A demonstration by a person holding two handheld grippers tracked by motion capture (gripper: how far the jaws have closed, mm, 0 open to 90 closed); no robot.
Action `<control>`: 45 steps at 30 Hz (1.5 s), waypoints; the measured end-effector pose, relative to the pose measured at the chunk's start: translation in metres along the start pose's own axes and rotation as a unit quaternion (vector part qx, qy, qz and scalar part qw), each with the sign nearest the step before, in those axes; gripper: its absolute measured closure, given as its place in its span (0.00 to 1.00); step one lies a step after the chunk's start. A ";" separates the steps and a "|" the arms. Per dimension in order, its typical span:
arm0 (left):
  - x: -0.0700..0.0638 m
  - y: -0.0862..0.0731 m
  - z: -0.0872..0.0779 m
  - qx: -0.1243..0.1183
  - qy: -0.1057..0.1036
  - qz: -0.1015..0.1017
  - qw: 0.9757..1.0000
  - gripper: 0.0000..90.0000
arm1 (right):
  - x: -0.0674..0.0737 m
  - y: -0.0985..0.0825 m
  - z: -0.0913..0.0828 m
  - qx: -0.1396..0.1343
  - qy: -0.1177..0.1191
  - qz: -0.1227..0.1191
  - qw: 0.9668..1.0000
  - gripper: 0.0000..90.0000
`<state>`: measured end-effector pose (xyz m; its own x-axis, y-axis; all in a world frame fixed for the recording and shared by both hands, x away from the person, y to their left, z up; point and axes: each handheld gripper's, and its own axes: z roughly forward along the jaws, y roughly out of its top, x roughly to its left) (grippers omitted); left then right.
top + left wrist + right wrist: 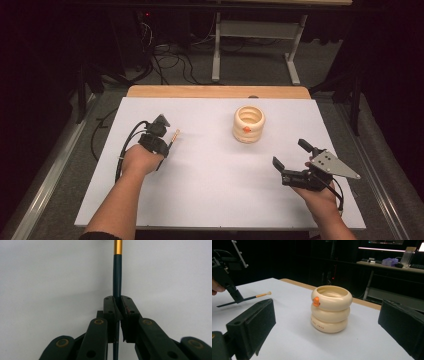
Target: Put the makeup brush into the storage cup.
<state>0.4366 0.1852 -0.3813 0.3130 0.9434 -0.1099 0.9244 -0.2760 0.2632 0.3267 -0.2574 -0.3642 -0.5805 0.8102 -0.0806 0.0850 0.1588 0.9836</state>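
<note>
We see a slim dark brush with a glossy gold metal-looking ferrule (118,247) and smooth lacquered handle. Cream ring-stacked plastic holder (330,308) looks smooth, soft satin sheen, orange tab glossy. White counter (210,190) top is matt, paper-like, with a bare light wood edge at the far side. Black tongs (117,305) are matt plastic with brass-coloured rivets.

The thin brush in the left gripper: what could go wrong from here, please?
1. The left gripper pinches the thin brush on its slim round handle, so the brush may swivel or slip between the pads.
2. The cream ringed holder stands free on the white table; a brush tip coming in off-centre could hit its rim and push or tip it.
3. The right gripper is open and apart from the holder, so nothing steadies it.
</note>
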 end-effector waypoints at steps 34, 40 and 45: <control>0.010 -0.065 -0.004 -0.173 -0.095 0.008 0.980 0.93 | 0.004 -0.002 0.003 0.009 0.003 -0.006 1.000 0.03; 0.010 -0.075 -0.001 -0.216 -0.103 0.001 0.971 0.93 | 0.004 -0.002 0.004 0.009 0.003 -0.007 1.000 0.03; 0.013 -0.083 0.001 -0.247 -0.123 -0.009 0.961 0.93 | 0.005 -0.003 0.005 0.011 0.003 -0.007 1.000 0.03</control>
<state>0.3642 0.2203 -0.4050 0.3963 0.8586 -0.3252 0.7328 -0.0823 0.6754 0.3275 -0.2514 -0.3682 -0.5864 0.8046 -0.0932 0.0952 0.1828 0.9785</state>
